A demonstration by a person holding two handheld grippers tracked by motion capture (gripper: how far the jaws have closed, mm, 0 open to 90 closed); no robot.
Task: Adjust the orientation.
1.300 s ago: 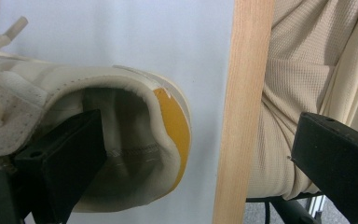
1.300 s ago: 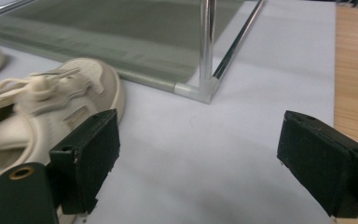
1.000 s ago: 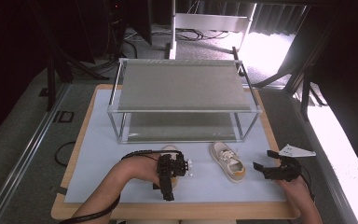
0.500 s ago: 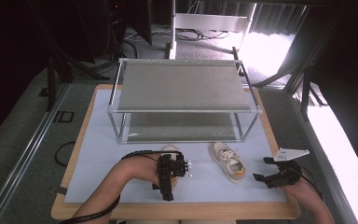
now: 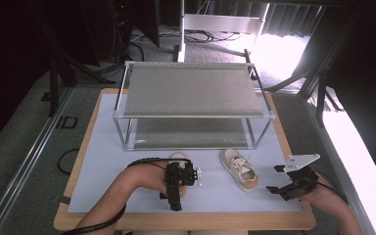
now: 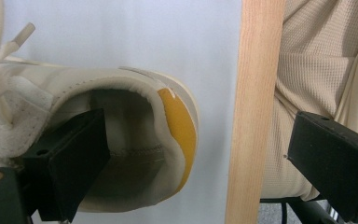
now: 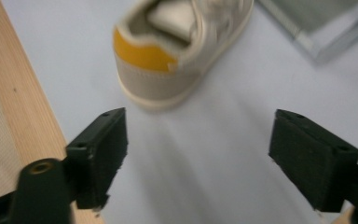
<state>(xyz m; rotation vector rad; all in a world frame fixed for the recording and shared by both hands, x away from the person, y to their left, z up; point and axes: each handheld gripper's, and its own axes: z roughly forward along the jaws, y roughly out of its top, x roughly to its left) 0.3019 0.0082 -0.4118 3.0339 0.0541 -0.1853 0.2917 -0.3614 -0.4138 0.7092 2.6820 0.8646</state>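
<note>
In the high view the left gripper (image 5: 177,183) and its forearm cover most of the left shoe (image 5: 179,157), so only a pale toe shows beyond the tool, just in front of the two-tier wire rack (image 5: 191,93). The left gripper view makes up for it: one black jaw sits inside the shoe's opening, the other stands well away past the wooden table edge (image 6: 255,112), over beige clothing, so the jaws are wide apart and press on nothing; the shoe's toe is cut off at the left there. The right shoe (image 5: 239,170) lies free on the white mat (image 5: 103,161), heel with its orange tab toward the person, blurred in the right gripper view (the toe runs out of the top). The right gripper (image 5: 276,179) hovers beside it, jaws apart with only mat between them. Against the earlier frames, the right gripper has drawn back and risen from the shoe, and its jaws have just been closing slightly; the left gripper has stayed put.
</note>
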